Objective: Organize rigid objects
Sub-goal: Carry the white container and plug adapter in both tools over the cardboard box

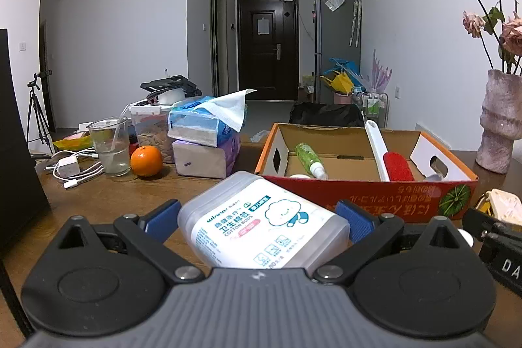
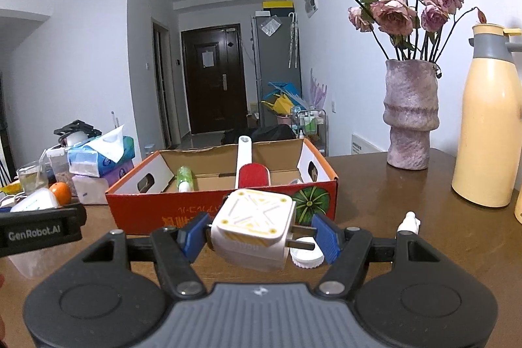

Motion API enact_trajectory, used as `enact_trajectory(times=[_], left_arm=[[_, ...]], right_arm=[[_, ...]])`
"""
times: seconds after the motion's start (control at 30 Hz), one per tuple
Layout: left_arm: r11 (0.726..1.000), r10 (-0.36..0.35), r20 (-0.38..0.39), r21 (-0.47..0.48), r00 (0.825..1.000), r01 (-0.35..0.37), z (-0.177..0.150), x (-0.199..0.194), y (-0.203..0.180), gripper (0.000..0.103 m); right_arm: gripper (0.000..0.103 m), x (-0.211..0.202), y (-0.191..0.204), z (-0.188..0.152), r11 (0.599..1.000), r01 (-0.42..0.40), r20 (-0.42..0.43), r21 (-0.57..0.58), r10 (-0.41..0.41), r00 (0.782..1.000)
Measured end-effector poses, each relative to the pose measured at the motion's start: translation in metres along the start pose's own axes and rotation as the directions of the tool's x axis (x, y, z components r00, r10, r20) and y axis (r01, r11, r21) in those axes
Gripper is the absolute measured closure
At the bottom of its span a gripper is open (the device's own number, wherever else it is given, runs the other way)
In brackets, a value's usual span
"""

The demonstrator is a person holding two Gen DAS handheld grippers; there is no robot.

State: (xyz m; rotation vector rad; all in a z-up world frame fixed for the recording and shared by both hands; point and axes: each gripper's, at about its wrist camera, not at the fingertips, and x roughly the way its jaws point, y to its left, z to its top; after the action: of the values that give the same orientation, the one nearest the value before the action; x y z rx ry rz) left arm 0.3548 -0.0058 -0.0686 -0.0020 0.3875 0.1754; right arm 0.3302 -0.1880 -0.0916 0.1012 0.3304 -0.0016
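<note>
My left gripper (image 1: 261,219) is shut on a translucent cotton bud box (image 1: 266,222) with a white label, tilted and lifted above the wooden table. Just beyond it stands an orange cardboard box (image 1: 368,196) that holds a green bottle (image 1: 310,158) and a white-handled red lint brush (image 1: 390,157). My right gripper (image 2: 261,234) is shut on a white plug adapter (image 2: 253,225), its two prongs pressing the right pad. The same cardboard box (image 2: 163,217) stands right behind it, with the lint brush (image 2: 251,168) and green bottle (image 2: 185,176) inside.
Left of the box are tissue packs (image 1: 205,136), an orange (image 1: 146,160), a plastic cup (image 1: 109,145) and white cables (image 1: 71,168). A white cap (image 2: 306,255) lies under my right gripper. A pink vase of dried roses (image 2: 409,116) and a yellow flask (image 2: 489,119) stand at right.
</note>
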Motion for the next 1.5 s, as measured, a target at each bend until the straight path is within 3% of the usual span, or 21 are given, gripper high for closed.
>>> enact_trajectory(times=[0.63, 1.5], left_arm=[[0.998, -0.011, 0.028, -0.066, 1.0, 0.013, 0.032, 0.032, -0.017, 0.001], [0.996, -0.028, 0.04, -0.081, 0.999, 0.031, 0.059, 0.085, -0.04, 0.001]], right_arm=[[0.035, 0.039, -0.008, 0.016, 1.0, 0.003, 0.031, 0.007, -0.004, 0.999], [0.035, 0.1, -0.007, 0.037, 1.0, 0.015, 0.048, 0.012, -0.015, 0.999]])
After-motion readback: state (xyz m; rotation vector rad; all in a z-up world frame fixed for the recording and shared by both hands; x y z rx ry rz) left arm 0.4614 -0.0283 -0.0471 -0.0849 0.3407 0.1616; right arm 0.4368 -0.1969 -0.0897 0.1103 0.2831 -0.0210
